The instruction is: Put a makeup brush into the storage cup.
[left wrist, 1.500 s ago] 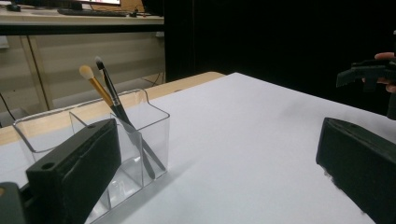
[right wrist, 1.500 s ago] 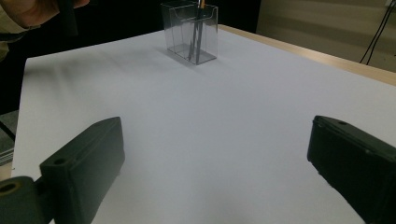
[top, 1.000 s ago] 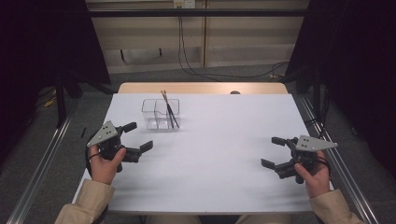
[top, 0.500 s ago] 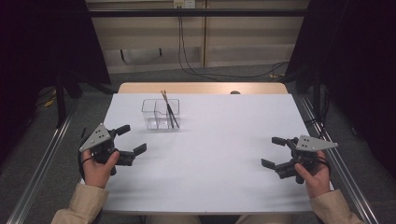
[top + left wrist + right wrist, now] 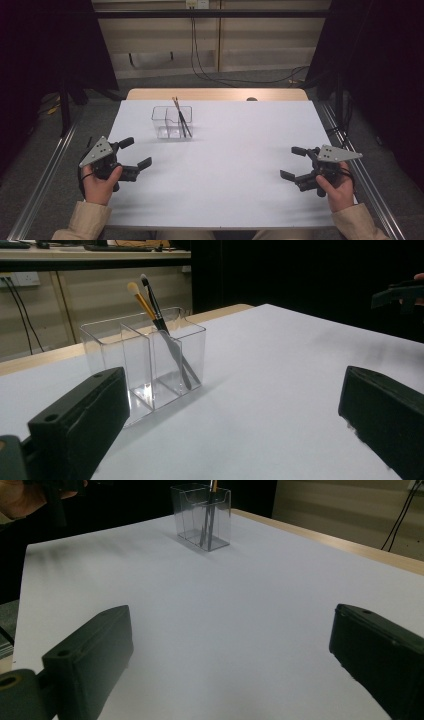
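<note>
Jaws stand wide apart on both grippers, with nothing between them. The left gripper (image 5: 131,156) sits near the desk's left edge, low over the white surface, held in the person's left hand (image 5: 99,183); the right gripper (image 5: 296,163) is held near the right edge in the right hand (image 5: 336,186), well apart from the left one.

The clear organiser (image 5: 172,121) stands upright on the white desk (image 5: 235,150), toward the far left part of it, closer to the left gripper than to the right. In the left gripper view the clear organiser (image 5: 145,360) shows internal dividers (how many compartments is hard to tell), and two makeup brushes (image 5: 161,327) lean together in one of its compartments, heads up: one with a pale bristle tip on a yellowish handle, one dark. In the right gripper view the organiser (image 5: 201,516) stands far off beyond the open jaws.
</note>
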